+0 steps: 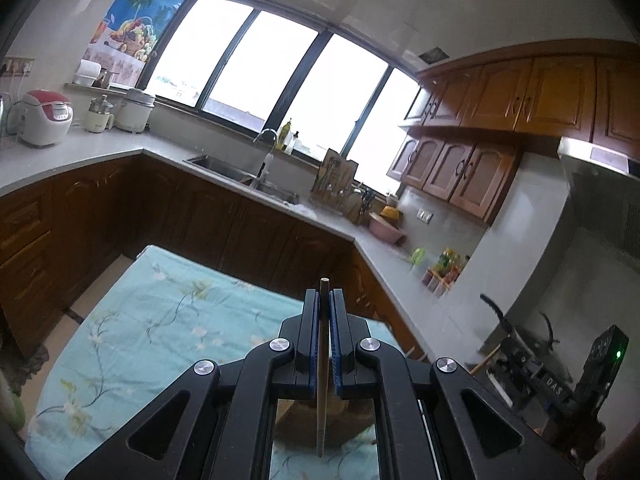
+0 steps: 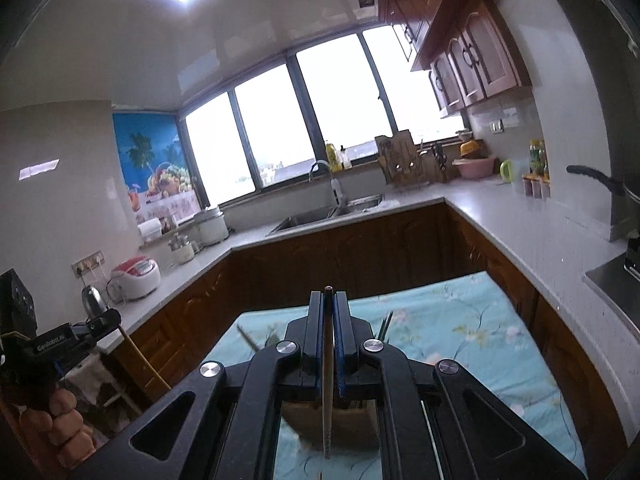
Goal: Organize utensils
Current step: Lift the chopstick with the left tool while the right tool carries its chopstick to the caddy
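My left gripper [image 1: 324,294] is shut on a wooden chopstick [image 1: 323,376] that runs along the fingers and points down at a wooden holder [image 1: 352,420] below. My right gripper [image 2: 329,295] is shut on another chopstick [image 2: 327,400], held above a wooden utensil holder [image 2: 360,420] on the floral blue tablecloth [image 2: 460,340]. More utensils [image 2: 385,326] lie on the cloth past the right fingers. The right gripper's body also shows at the right edge of the left wrist view [image 1: 560,384]. Both grippers are raised above the table.
The table with the blue cloth [image 1: 140,320] stands amid an L-shaped grey counter [image 2: 520,216] with brown cabinets. A sink [image 2: 316,212], rice cookers [image 1: 44,116], a knife block [image 2: 400,160] and a pan handle [image 2: 592,176] sit on the counter.
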{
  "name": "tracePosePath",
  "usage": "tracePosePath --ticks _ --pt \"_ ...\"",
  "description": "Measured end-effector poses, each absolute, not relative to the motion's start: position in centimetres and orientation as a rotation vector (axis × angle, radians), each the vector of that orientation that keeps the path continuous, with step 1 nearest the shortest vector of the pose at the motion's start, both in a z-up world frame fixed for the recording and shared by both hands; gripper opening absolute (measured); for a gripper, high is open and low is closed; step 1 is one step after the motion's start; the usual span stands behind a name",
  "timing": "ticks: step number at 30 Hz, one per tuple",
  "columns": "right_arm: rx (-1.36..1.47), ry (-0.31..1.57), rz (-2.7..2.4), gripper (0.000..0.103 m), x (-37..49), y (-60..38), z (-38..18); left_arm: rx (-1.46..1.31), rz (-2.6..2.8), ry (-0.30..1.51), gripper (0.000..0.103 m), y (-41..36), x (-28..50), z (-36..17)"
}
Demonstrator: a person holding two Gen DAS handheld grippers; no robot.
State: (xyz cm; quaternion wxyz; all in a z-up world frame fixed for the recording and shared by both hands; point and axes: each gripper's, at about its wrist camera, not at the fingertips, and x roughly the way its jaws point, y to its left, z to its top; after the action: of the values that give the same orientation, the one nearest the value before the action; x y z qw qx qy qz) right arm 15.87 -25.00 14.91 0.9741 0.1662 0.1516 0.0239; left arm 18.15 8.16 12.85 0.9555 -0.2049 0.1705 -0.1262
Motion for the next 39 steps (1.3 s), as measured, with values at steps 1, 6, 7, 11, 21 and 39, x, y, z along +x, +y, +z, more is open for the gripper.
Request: tracePosePath --ticks 1,6,7,11,21,39 --pt "0.335 0.298 0.042 0.004 16.2 -25.1 15.0 -0.421 -0.256 0.343 0.004 8.1 18.6 12.7" --pt "0.338 0.262 0.02 0.004 17.9 -25.7 15.2 -0.428 -0.245 0.314 0.004 7.5 21.4 11.9" --pt "0.339 0.255 0.017 0.004 18.3 -25.8 15.2 -0.428 -0.241 0.308 0.004 7.3 22.0 11.7" --pt "0.34 0.243 0.004 0.004 19.5 -26.1 14.8 -0.436 -0.221 0.287 0.004 6.8 24.0 10.5" --pt "0.325 0.271 -0.021 0.005 21.8 -26.5 11.8 -0.456 -0.202 0.342 0.004 4.8 28.4 5.5" --pt "0.375 0.392 -0.002 0.004 23.2 -26.0 6.0 -0.371 -0.212 0.473 0.004 3.2 30.6 3.1"
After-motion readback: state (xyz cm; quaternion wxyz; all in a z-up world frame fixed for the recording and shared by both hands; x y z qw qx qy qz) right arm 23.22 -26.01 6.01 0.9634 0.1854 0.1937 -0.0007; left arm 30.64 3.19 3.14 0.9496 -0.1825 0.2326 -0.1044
